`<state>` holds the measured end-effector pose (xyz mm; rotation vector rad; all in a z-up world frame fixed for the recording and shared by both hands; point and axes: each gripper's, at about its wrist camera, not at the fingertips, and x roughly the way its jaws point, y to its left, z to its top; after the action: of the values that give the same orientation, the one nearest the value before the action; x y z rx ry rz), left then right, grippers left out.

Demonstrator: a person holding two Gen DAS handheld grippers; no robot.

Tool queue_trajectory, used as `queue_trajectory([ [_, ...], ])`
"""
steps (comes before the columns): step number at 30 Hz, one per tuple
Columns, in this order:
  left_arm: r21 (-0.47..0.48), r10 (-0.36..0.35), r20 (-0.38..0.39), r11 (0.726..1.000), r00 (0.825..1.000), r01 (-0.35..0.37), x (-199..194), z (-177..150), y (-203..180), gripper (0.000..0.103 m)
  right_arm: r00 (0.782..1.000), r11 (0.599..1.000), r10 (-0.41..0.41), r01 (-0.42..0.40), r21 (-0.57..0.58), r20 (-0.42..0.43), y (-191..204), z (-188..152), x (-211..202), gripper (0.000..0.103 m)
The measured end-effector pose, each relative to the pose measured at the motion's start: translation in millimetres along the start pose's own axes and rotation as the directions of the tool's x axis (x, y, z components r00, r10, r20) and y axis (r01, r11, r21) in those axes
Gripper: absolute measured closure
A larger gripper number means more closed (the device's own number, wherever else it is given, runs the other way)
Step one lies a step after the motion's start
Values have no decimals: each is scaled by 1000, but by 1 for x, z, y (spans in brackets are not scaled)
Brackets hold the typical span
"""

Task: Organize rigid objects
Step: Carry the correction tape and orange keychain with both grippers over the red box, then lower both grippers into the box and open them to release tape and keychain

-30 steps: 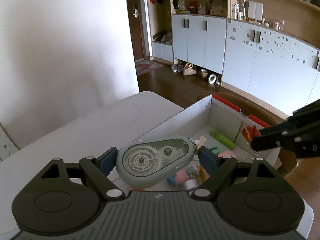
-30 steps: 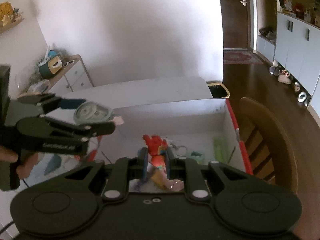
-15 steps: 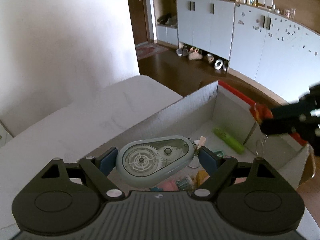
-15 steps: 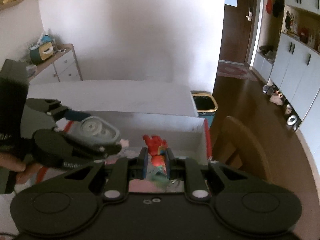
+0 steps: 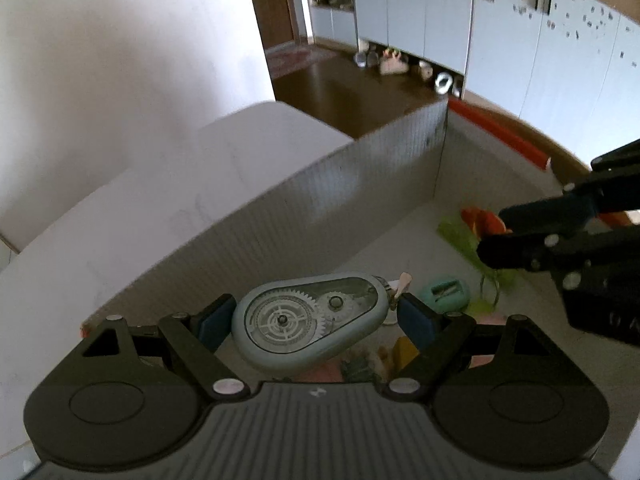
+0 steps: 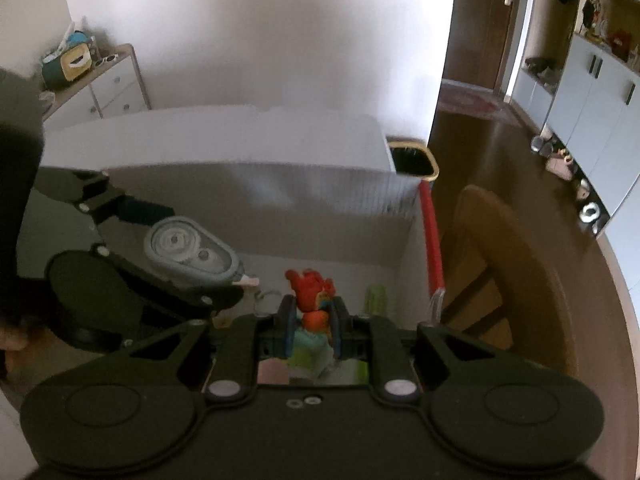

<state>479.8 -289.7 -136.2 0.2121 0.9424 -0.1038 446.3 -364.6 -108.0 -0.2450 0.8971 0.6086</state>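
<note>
White table and a pale wall are filling the background, with an open cardboard box sitting on the table and both tools hanging over it.

Starting at the left gripper: its jaws are standing wide and are clamping a teardrop-shaped correction tape dispenser end to end. The dispenser's long axis is running straight across the gap from pad to pad, its round gear end by the left pad and its pointed tip by the right pad. From the right wrist view the same dispenser is hanging above the box's floor, toward the left half, not yet touching anything beneath it.

The right gripper is nearly shut and is pinching a small red toy figure that is sticking up and forward out of the pads. It is pointing into the right half of the box, near the red-edged side wall.

Outward and below, the box floor is already holding a green stick, a small mint-coloured item and some blurred pink and yellow pieces under the left tool. Judging from this, the drop spot lies directly below each tool, so what matters is that the dispenser is hanging over those loose pieces, while the toy is nearer the green stick. Both hands seem about equally close to release.
</note>
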Motion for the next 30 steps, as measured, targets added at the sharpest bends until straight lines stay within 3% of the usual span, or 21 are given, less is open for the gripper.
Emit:
queue_trajectory([
  [12, -23, -10, -97, 1000, 995, 8, 16, -2, 2, 16, 998, 999, 31, -30, 26, -56, 3, -2, 6, 82],
  [18, -48, -19, -109, 999, 994, 14, 13, -2, 8, 15, 995, 998, 57, -54, 43, -78, 6, -3, 5, 77],
  [30, -64, -30, -81, 998, 996, 25, -11, -6, 12, 15, 996, 996, 81, -80, 39, -31, 8, -5, -16, 65],
])
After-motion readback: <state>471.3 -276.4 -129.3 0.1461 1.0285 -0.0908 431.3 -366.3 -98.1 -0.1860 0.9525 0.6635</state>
